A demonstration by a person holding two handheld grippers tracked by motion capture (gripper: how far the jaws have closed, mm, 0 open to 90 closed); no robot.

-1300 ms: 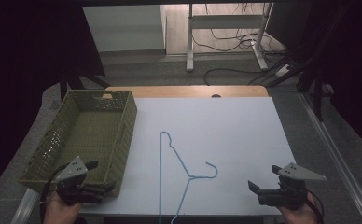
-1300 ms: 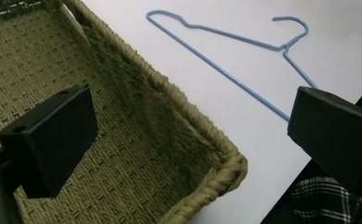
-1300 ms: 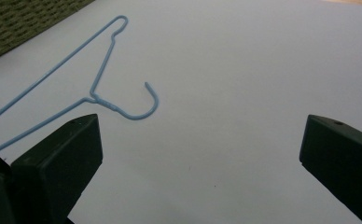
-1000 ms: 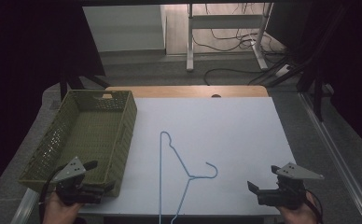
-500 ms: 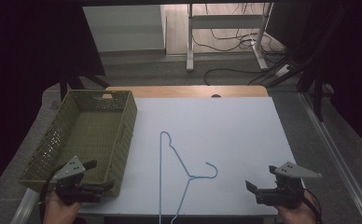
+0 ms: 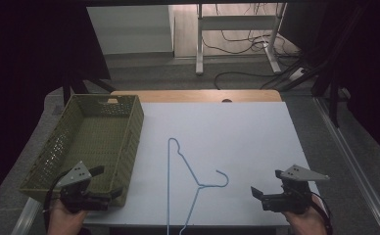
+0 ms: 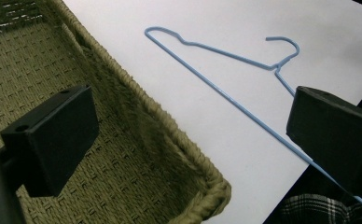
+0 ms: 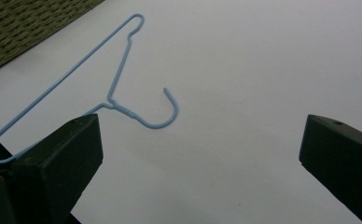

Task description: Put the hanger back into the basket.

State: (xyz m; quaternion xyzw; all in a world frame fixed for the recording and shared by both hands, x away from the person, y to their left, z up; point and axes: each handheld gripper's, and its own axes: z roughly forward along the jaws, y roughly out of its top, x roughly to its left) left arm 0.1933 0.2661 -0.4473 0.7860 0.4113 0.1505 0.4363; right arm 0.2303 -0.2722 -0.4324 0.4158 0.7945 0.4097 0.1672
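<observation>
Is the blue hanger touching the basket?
Apart. The high view shows bare white table between the blue hanger and the basket wall; the left gripper view shows the same gap.

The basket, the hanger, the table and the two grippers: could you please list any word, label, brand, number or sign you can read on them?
None can be read.
The woven basket has a small pale tag on its far rim, too small to read.
The blue wire hanger, the white table, the left gripper and the right gripper carry no visible text.
</observation>
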